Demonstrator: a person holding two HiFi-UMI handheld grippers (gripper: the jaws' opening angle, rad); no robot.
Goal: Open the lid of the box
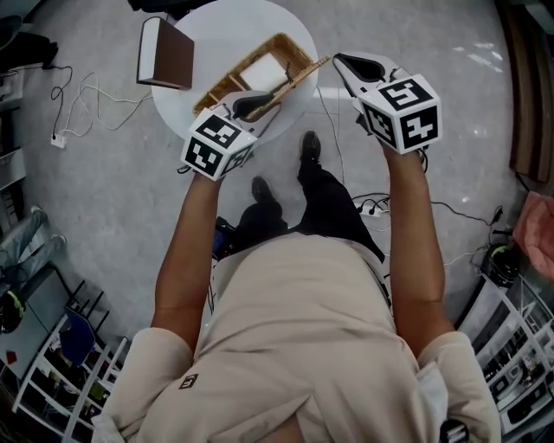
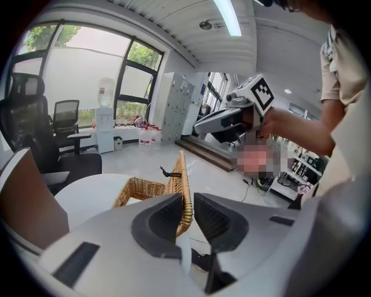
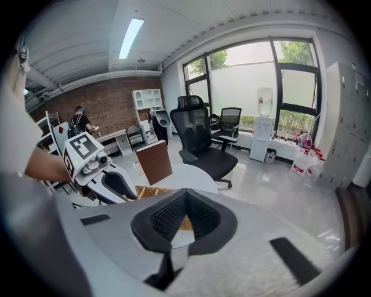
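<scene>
A wicker box [image 1: 251,62] sits on the round white table [image 1: 216,26]. Its wicker lid [image 1: 299,76] is lifted at an angle above the box. My left gripper [image 1: 258,102] is shut on the lid's front edge. In the left gripper view the lid [image 2: 183,180] stands upright between the pads, over the open wicker box [image 2: 139,190]. My right gripper [image 1: 342,59] hovers right of the table, off the box, and its jaws are shut on nothing. In the right gripper view its pads meet at the tip [image 3: 185,200], and the box [image 3: 148,191] shows behind them.
A brown flat book-like block [image 1: 169,54] stands on the table's left side. Cables [image 1: 78,104] lie on the floor to the left. Black office chairs [image 3: 200,139] stand beyond the table. Shelving [image 1: 52,381] is at the lower left.
</scene>
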